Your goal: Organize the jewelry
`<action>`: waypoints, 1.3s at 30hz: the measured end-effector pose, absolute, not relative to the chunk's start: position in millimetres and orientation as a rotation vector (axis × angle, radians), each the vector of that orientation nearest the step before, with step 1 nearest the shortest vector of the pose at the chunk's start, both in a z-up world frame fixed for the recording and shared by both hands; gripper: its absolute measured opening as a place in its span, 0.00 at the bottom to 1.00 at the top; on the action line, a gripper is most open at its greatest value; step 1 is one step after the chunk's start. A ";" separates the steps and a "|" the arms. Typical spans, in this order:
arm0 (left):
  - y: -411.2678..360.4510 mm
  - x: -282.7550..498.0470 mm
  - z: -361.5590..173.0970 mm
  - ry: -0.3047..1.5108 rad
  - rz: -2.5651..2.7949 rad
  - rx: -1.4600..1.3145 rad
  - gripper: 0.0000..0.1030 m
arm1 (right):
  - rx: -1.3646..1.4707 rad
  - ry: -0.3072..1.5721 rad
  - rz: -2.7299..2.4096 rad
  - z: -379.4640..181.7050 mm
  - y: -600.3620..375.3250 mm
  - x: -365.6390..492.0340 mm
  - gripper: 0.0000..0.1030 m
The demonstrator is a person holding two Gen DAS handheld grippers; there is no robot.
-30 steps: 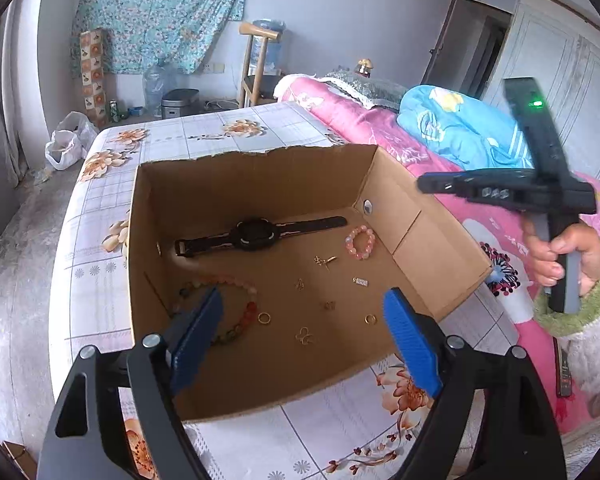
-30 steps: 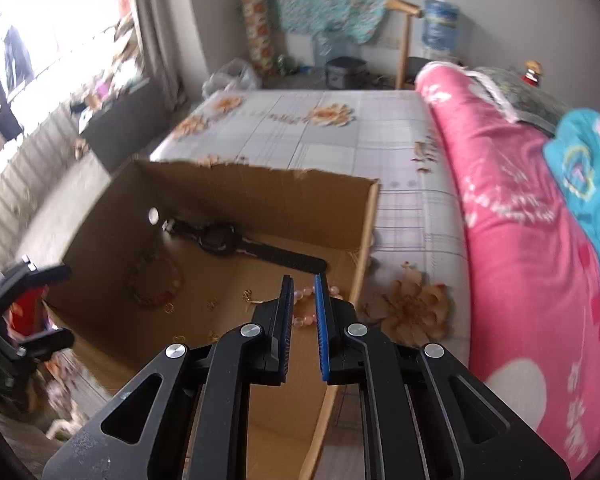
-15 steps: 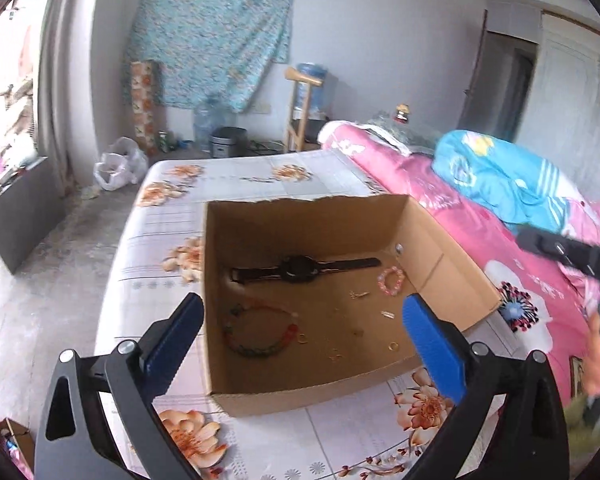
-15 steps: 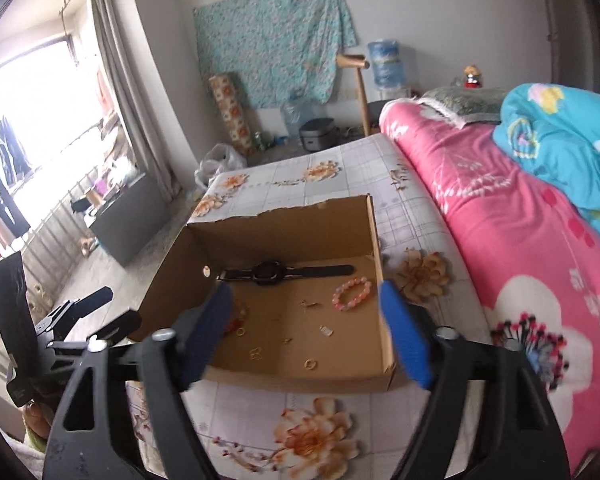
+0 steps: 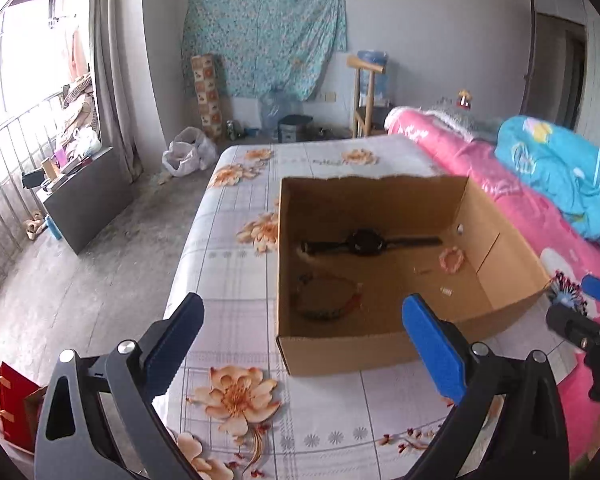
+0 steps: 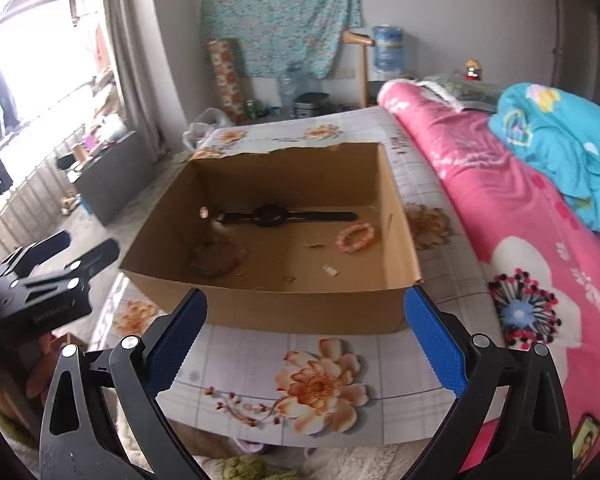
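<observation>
Left wrist view: the floral tablecloth (image 5: 236, 280) fills the lower frame, with the pink quilt (image 5: 512, 208) at right. At centre sits the open cardboard box (image 5: 340, 344). On its floor lie a black watch (image 5: 366, 242) near the far wall, a dark beaded bracelet (image 5: 326, 298) at lower left and a pink bead bracelet (image 5: 451, 259) at right. The left gripper (image 5: 300, 344) is spread wide, holding nothing. The right gripper (image 6: 305, 340) has its jaws opening, nothing between them.
</observation>
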State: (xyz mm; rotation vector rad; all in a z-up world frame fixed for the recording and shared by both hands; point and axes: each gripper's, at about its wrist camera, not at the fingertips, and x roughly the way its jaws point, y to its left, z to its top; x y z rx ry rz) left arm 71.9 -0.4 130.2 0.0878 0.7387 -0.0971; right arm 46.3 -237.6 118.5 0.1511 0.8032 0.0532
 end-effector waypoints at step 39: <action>-43.3 101.5 78.7 1.053 -0.056 0.072 0.95 | 0.156 1.009 -0.027 69.3 -238.8 86.6 0.92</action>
